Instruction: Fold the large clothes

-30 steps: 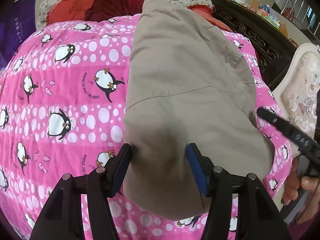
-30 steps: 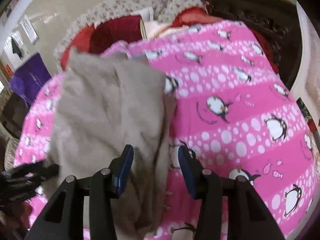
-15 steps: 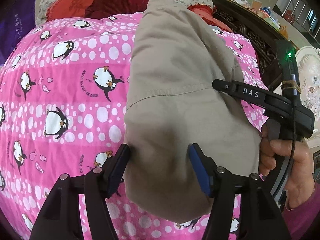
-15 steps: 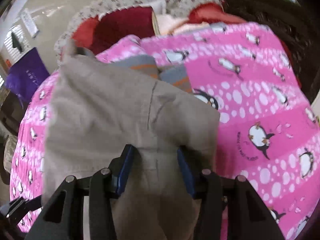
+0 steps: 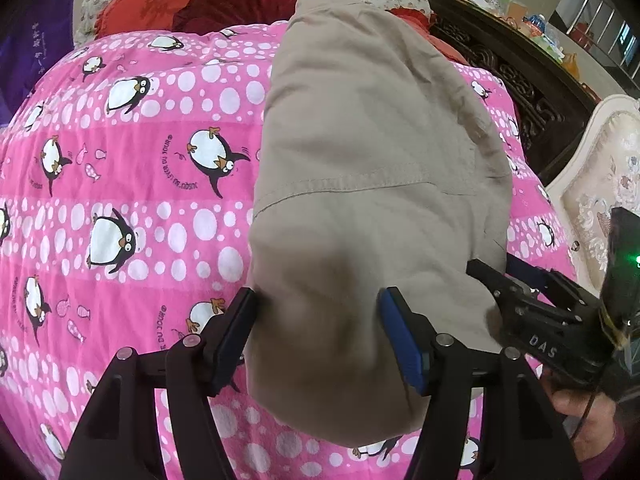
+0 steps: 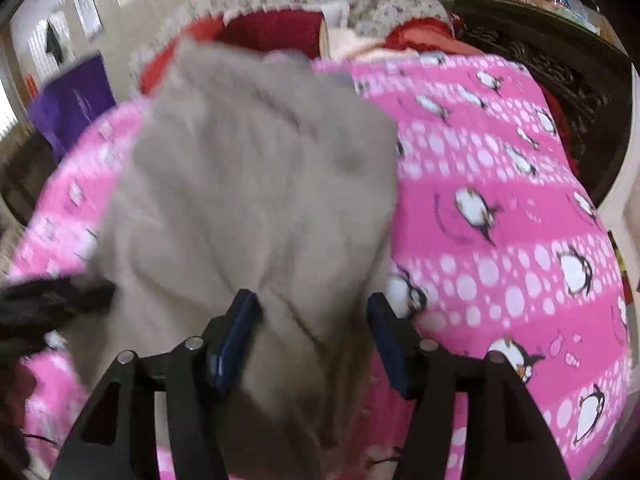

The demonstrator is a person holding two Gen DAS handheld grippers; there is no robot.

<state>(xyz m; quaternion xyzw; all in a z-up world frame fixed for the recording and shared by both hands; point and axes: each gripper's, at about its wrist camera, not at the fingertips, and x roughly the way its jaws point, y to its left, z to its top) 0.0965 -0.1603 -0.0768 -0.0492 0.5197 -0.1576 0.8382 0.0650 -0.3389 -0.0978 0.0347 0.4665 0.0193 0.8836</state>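
I see the beige garment [image 5: 372, 184] lying lengthwise on the pink penguin bedspread [image 5: 132, 184], red cushions [image 5: 224, 4] beyond it, a carved dark headboard [image 5: 516, 76] to the right. My left claw [image 5: 320, 336] and right claw [image 6: 312, 340] are both spread wide, cloth between the pads. "DAS" reads on the right claw's body [image 5: 544, 346].

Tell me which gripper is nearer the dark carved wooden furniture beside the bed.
Right. The right gripper is at the garment's edge facing the carved furniture; the left gripper is farther away.
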